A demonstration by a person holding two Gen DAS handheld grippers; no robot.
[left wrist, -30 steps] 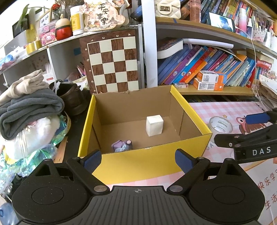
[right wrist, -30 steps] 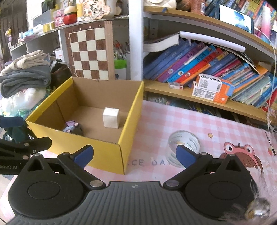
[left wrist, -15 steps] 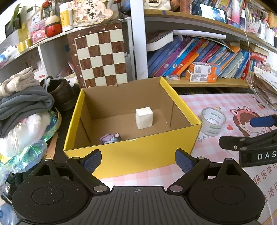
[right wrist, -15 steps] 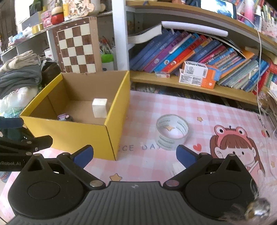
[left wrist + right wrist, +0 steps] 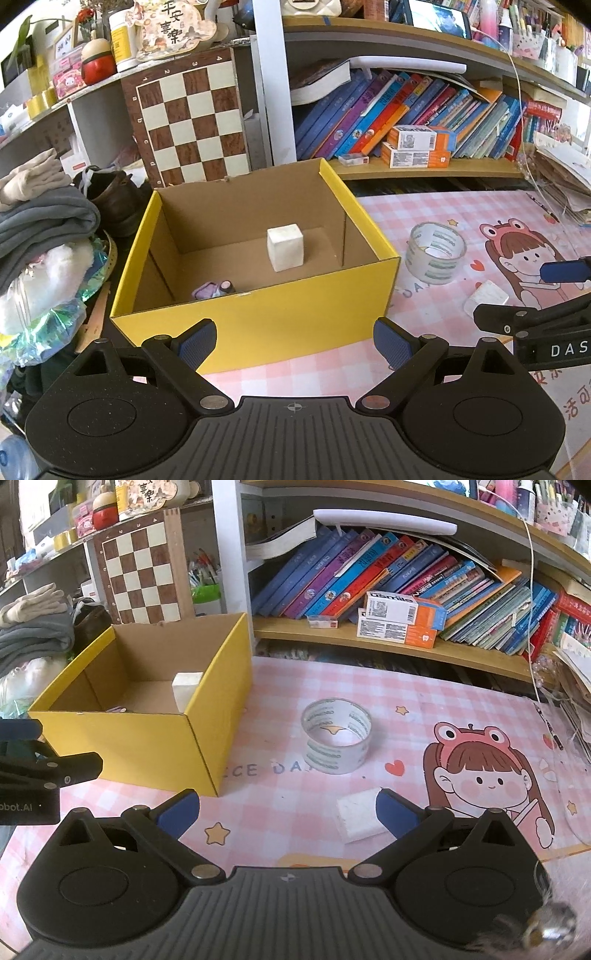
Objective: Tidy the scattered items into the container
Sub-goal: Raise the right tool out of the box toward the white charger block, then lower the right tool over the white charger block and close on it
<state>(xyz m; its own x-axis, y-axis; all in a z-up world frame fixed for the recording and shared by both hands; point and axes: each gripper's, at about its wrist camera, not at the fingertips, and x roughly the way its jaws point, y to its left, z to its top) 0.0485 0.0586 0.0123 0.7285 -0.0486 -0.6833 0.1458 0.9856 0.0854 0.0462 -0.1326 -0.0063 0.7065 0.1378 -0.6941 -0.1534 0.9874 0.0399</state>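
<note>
Box (image 5: 258,325) holds cube (image 5: 285,248) and small toy (image 5: 213,290); tape roll (image 5: 336,735) right of box, flat block (image 5: 360,820) nearer than tape.

My fingers (image 5: 176,813) wear matt blue pads on black plastic. The box (image 5: 306,321) is cardboard, yellow outside and raw brown inside. Right of the box, the tape roll (image 5: 337,735) looks clear and glossy on the smooth printed mat (image 5: 436,701).
</note>
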